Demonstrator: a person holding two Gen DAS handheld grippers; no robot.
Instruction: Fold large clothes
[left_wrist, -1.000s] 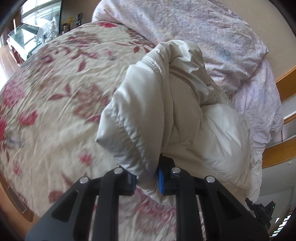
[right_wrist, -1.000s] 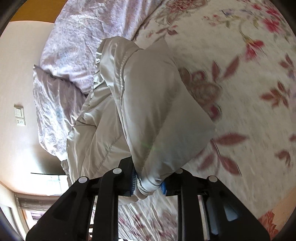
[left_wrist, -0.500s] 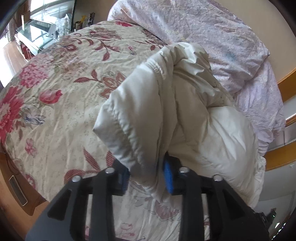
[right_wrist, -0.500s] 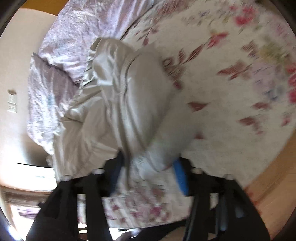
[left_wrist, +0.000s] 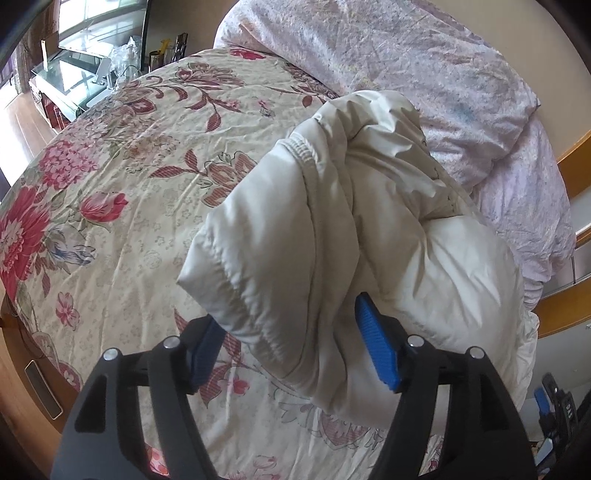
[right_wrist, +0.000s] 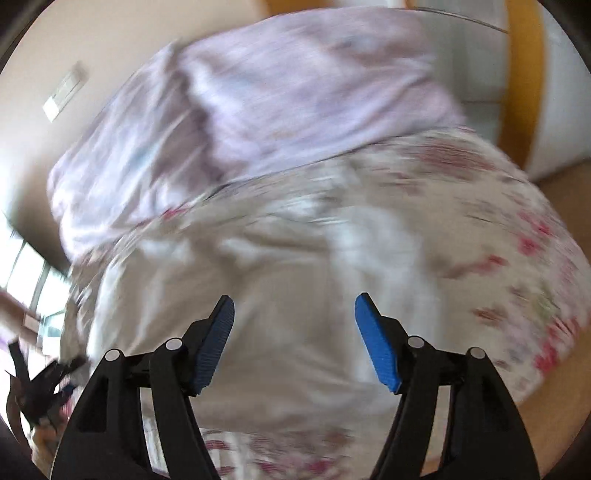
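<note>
A cream puffy jacket lies bunched on the floral bedspread. Its folded sleeve end drapes between the blue pads of my left gripper, whose jaws stand wide open around it without clamping. In the right wrist view the picture is motion-blurred. My right gripper is open and empty, above the jacket, which shows as a pale blur on the bedspread.
A lilac quilt is heaped at the head of the bed, also in the right wrist view. A glass TV stand stands beyond the bed's far left. A wooden bed frame runs along the right.
Both grippers have opened and let go of the jacket sleeve. The right gripper has swung away fast and now faces the quilt. The jacket has settled on the bed.
</note>
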